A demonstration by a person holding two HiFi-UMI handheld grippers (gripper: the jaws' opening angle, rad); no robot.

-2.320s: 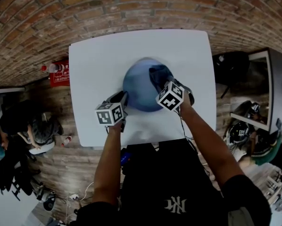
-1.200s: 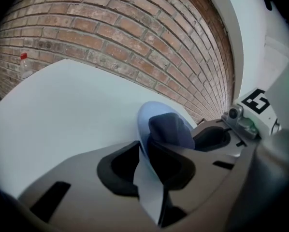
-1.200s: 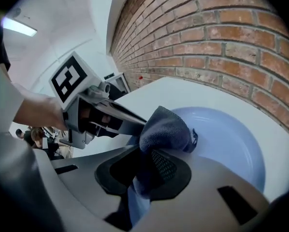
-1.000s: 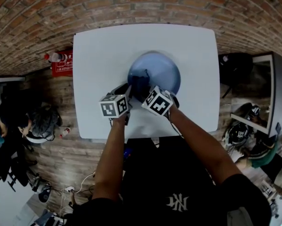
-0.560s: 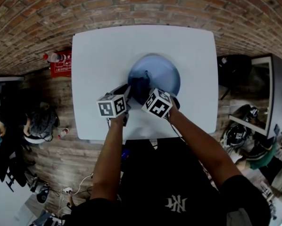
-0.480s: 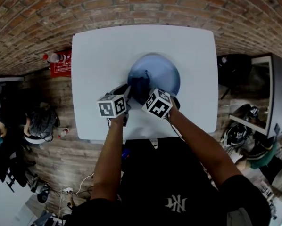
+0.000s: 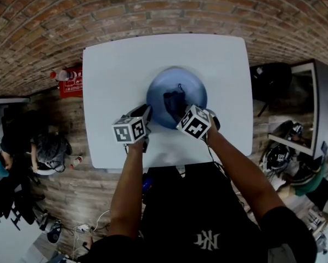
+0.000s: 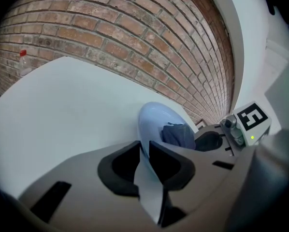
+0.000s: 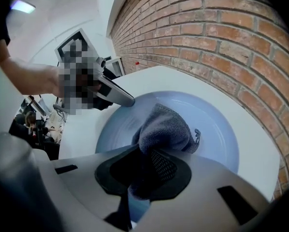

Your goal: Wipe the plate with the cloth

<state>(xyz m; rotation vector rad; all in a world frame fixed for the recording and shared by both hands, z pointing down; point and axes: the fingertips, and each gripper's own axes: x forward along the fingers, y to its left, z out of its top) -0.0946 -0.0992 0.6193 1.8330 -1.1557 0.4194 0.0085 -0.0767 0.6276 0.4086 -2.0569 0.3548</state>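
A round blue plate lies on the white table. My left gripper grips the plate's near-left rim. In the left gripper view, that rim runs between the two pads of the left gripper. The jaws have just been opening a little, with the rim still pinched. My right gripper is shut on a dark grey cloth and presses it onto the plate's middle. In the right gripper view, the bunched cloth spills out of the right gripper over the plate.
A brick wall stands behind the table's far edge. A red item with a bottle sits left of the table. A clear bottle shows by the wall. Bare tabletop lies left of and beyond the plate. People sit at far left.
My right gripper has slid the cloth to the right, from the plate's near-left part toward its middle. The left gripper has stayed on the rim.
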